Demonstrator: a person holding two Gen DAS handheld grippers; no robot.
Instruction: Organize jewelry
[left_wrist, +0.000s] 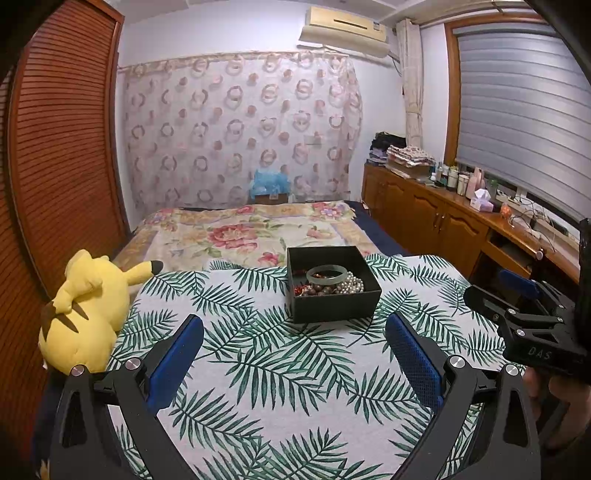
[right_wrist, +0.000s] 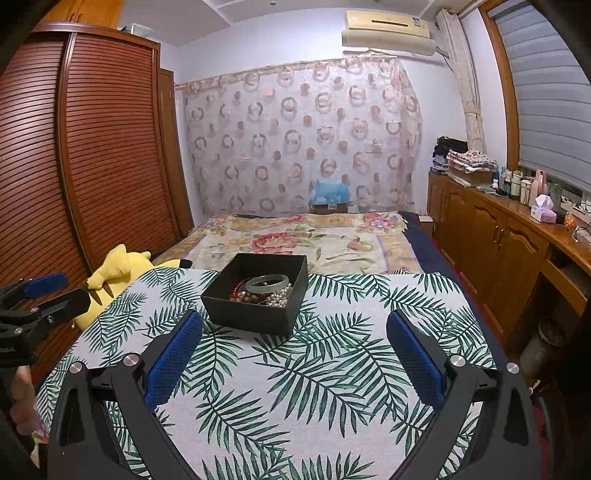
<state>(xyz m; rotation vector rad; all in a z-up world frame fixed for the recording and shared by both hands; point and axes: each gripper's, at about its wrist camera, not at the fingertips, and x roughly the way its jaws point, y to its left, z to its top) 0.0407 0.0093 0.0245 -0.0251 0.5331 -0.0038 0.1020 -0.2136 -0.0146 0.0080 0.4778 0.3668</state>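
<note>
Black square box (left_wrist: 334, 295), open-topped, sitting flat on leaf-print cloth (left_wrist: 258, 354), turned slightly so one corner faces forward. Inside, heaped toward the near side: pale green bangle (left_wrist: 327, 275) lying on top, tilted a little; string of white pearls (left_wrist: 351, 285) bunched beside and touching it at the right in the left wrist view; brown wooden beads (left_wrist: 314, 291) along the front wall; red beads (left_wrist: 297, 286) half hidden under the bangle. Far part of the box floor bare and dark.
</note>
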